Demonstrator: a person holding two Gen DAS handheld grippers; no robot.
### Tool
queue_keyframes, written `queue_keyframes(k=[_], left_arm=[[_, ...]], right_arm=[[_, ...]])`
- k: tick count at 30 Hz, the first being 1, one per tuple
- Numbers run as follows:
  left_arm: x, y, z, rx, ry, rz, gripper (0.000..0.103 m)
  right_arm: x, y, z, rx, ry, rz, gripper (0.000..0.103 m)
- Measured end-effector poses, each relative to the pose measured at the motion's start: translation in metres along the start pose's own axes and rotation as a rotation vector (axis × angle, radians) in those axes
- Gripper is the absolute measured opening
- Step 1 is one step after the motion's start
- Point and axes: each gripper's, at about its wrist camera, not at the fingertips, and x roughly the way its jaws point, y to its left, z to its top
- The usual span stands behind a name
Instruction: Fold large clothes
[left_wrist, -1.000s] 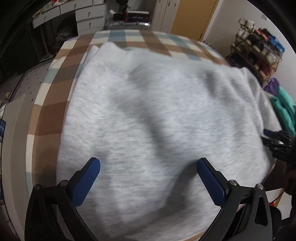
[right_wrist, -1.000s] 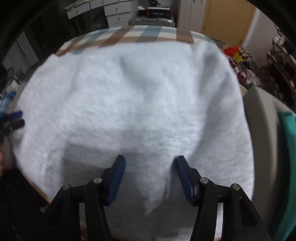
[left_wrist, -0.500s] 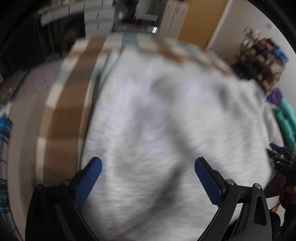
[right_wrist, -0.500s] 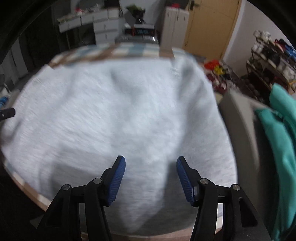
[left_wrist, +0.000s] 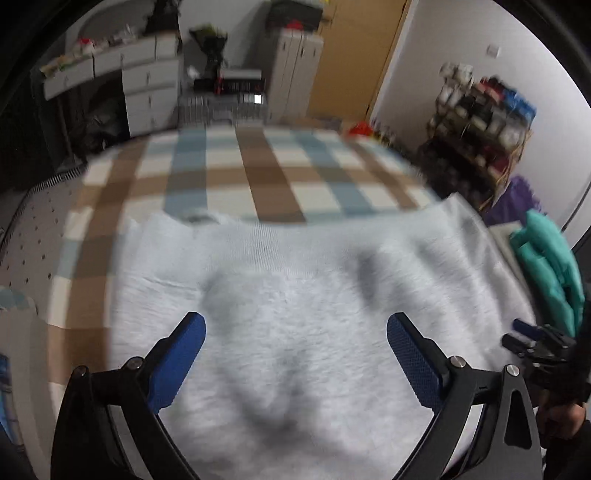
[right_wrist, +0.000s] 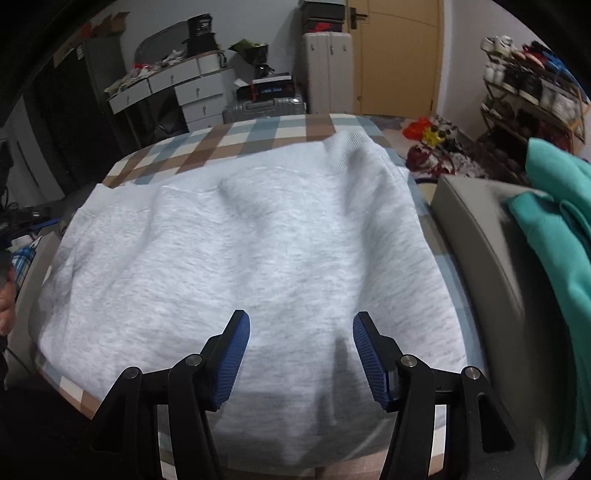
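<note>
A large light-grey sweatshirt (left_wrist: 332, 280) (right_wrist: 258, 240) lies spread flat on a table covered with a brown, blue and white checked cloth (left_wrist: 258, 173) (right_wrist: 229, 140). My left gripper (left_wrist: 295, 321) hovers over the near part of the sweatshirt, jaws wide, nothing between the blue pads. My right gripper (right_wrist: 301, 317) hangs over the sweatshirt's near edge, jaws about half apart and holding nothing. In the left wrist view the right gripper (left_wrist: 532, 339) shows at the sweatshirt's right edge, in a person's hand.
A teal garment (right_wrist: 554, 221) (left_wrist: 546, 258) lies on a grey seat (right_wrist: 480, 240) right of the table. A shoe rack (left_wrist: 480, 122) stands at the right wall. White drawers (right_wrist: 177, 88), a silver suitcase (right_wrist: 262, 107) and a door stand beyond the table.
Both views have risen and pulled back from the sweatshirt: much more checked cloth and room now shows beyond it. The sweatshirt lies as before. Neither gripper has taken hold of anything.
</note>
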Motion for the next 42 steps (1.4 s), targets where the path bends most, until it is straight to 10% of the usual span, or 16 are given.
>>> queue_keyframes(k=[2, 5, 11, 14, 16, 18, 23, 28, 33, 36, 39, 42], left_arm=[[0.051, 0.01, -0.012, -0.027, 0.202, 0.001, 0.095], [0.05, -0.011, -0.024, 0.157, 0.167, 0.105, 0.099], [0.043, -0.007, -0.024, 0.132, 0.145, 0.078, 0.098], [0.046, -0.005, -0.027, 0.132, 0.14, 0.076, 0.098], [0.044, -0.007, -0.033, 0.134, 0.136, 0.078, 0.098], [0.056, -0.007, -0.033, 0.136, 0.136, 0.078, 0.098], [0.058, -0.005, -0.029, 0.137, 0.132, 0.081, 0.099], [0.054, -0.008, -0.028, 0.133, 0.132, 0.104, 0.098], [0.031, -0.02, -0.032, 0.161, 0.049, 0.178, 0.098], [0.013, -0.035, -0.039, 0.193, -0.022, 0.268, 0.098], [-0.002, -0.046, -0.046, 0.145, -0.036, 0.204, 0.098], [-0.008, -0.063, -0.048, 0.141, -0.045, 0.087, 0.098]], right_arm=[[0.01, -0.004, -0.004, 0.011, 0.016, -0.002, 0.059], [0.013, 0.005, -0.004, -0.067, 0.038, -0.047, 0.059], [0.007, 0.031, 0.08, -0.144, -0.023, -0.027, 0.077], [0.053, 0.039, 0.127, -0.157, 0.067, -0.059, 0.072], [0.092, 0.033, 0.137, -0.16, 0.163, -0.109, 0.048], [0.127, 0.021, 0.124, -0.128, 0.29, -0.078, 0.044], [0.083, 0.008, 0.113, -0.101, 0.236, -0.06, 0.025], [0.003, 0.008, 0.063, -0.136, 0.176, 0.043, 0.025], [0.024, 0.009, 0.015, -0.138, 0.261, 0.011, 0.026], [0.021, 0.007, 0.007, -0.115, 0.154, 0.015, 0.027], [-0.019, -0.02, 0.002, 0.097, 0.08, 0.133, 0.033], [-0.06, -0.052, -0.022, 0.283, -0.015, 0.206, 0.083]])
